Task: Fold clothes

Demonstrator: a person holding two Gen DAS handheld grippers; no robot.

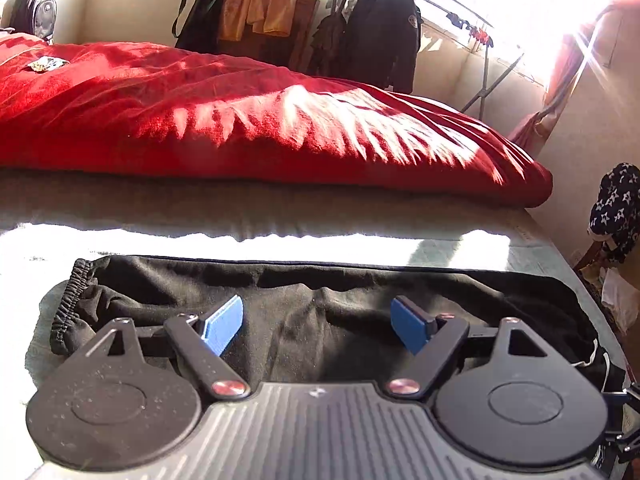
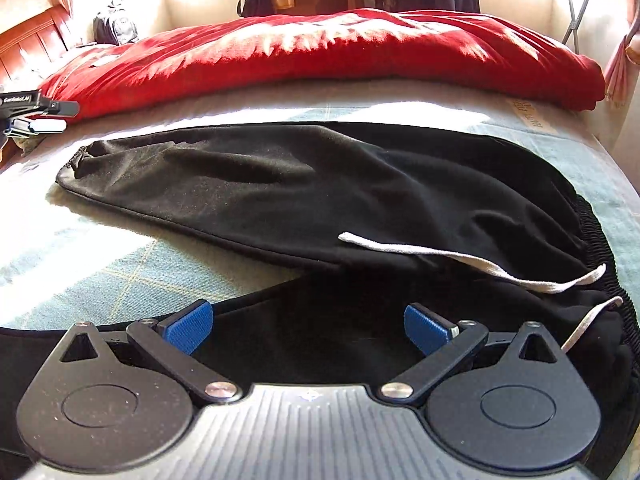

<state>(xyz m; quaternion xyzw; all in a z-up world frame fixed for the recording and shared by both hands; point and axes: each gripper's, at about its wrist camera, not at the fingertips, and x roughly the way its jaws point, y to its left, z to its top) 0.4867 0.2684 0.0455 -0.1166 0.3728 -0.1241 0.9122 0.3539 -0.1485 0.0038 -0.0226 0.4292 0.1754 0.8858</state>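
Observation:
A pair of black trousers (image 1: pixel 320 288) lies flat across the bed, with an elastic cuff (image 1: pixel 74 296) at the left end. In the right wrist view the trousers (image 2: pixel 320 184) stretch from a cuff at the left to the gathered waistband (image 2: pixel 596 232) at the right. A white drawstring (image 2: pixel 460 260) trails over the cloth there. My left gripper (image 1: pixel 316 312) is open just above the trouser leg, with nothing between its blue pads. My right gripper (image 2: pixel 308 316) is also open and empty, over the dark near fold of the trousers.
A rumpled red blanket (image 1: pixel 240 120) fills the far half of the bed. The pale green sheet (image 2: pixel 100 272) shows in front, in bright sun. Hanging clothes (image 1: pixel 256 16), a dark jacket (image 1: pixel 384 36), a drying rack (image 1: pixel 480 40) and a backpack (image 1: pixel 34 10) line the far wall.

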